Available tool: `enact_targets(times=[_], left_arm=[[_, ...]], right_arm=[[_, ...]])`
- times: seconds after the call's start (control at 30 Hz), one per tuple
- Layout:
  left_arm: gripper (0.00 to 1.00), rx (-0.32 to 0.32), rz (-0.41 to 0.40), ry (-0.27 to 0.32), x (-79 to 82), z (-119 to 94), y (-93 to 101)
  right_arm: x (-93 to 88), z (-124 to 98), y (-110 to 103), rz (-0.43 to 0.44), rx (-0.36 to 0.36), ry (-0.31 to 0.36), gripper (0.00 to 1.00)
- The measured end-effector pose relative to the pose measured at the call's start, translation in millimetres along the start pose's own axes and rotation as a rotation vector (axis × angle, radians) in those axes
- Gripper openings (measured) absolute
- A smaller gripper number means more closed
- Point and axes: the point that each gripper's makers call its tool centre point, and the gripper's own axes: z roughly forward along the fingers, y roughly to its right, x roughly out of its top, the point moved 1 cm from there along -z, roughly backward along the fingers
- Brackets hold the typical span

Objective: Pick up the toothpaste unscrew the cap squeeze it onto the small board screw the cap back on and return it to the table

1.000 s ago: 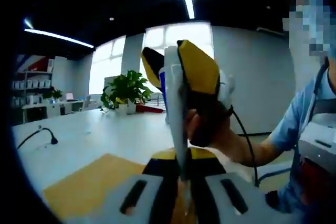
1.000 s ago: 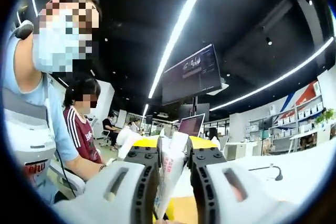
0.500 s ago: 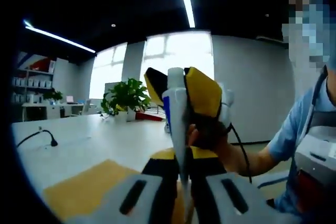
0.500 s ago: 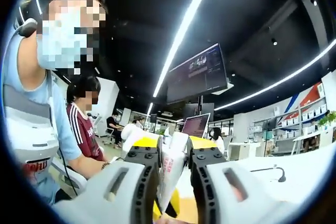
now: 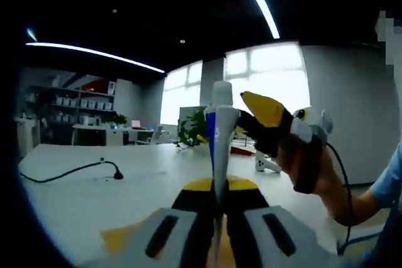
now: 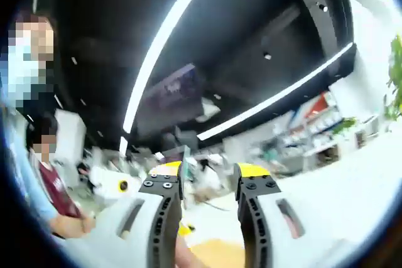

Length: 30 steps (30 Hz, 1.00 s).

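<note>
left gripper (image 5: 217, 218) fingers clamp the toothpaste (image 5: 218, 149) upright, cap (image 5: 221, 94) farthest from them; right gripper (image 5: 276, 123) just beside it, fingers apart, empty.

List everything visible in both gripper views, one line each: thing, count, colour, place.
white-and-blue toothpaste tube: one, upright, clamped between the left gripper's jaws, cap end up.
white table: one, under both grippers.
yellow-orange small board: one, on the table by the left gripper.
black cable: one, lying on the table, far left.
green potted plant: one, at the table's far end.
left gripper: grey, black and yellow, shut on the tube.
right gripper: grey, black and yellow, jaws apart, nothing between them; beside the tube in the left gripper view.
person's hand: one, holding the right gripper.
</note>
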Motion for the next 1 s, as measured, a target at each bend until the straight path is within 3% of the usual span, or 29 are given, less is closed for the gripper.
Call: enact_targets(times=[0.07, 0.2, 0.33, 0.43, 0.47, 0.5, 0.57, 0.67, 0.93, 1.0], left_arm=[[0.03, 0.021, -0.005, 0.009, 7.8, 4, -8.2], [0.03, 0.210, 0.042, 0.010, 24.1, 15, -41.9], [0.03, 0.296, 0.036, 0.098, 42.7, 19, -56.7], [0.03, 0.357, 0.086, 0.128, 38.9, 12, -65.5], [0.03, 0.377, 0.102, 0.136, 34.0, 8, -68.2], [0.03, 0.386, 0.099, 0.063, 21.5, 5, -68.7], [0.03, 0.421, 0.173, 0.068, 17.1, 0, -71.8], [0.03, 0.442, 0.204, 0.037, 12.0, 1, -71.0], [0.03, 0.424, 0.252, 0.035, 7.8, 3, -56.9], [0.03, 0.417, 0.271, 0.031, 6.6, 3, -53.1]], right_arm=[[11.6, 7, -6, -0.041, -0.017, 0.025, 0.35], [37.2, 24, -22, -0.186, -0.037, 0.054, 0.40], [49.9, 52, -42, -0.169, 0.012, 0.051, 0.36], [28.5, 75, -57, -0.078, 0.108, -0.116, 0.31], [25.7, 80, -60, -0.068, 0.124, -0.129, 0.31], [21.4, 84, -63, -0.087, 0.139, -0.150, 0.32], [5.0, 88, -66, -0.131, 0.143, -0.221, 0.34], [-17.5, 93, -76, -0.095, 0.171, -0.295, 0.38], [-20.5, 98, -68, -0.016, 0.157, -0.253, 0.24], [-19.4, 98, -70, 0.000, 0.174, -0.239, 0.13]])
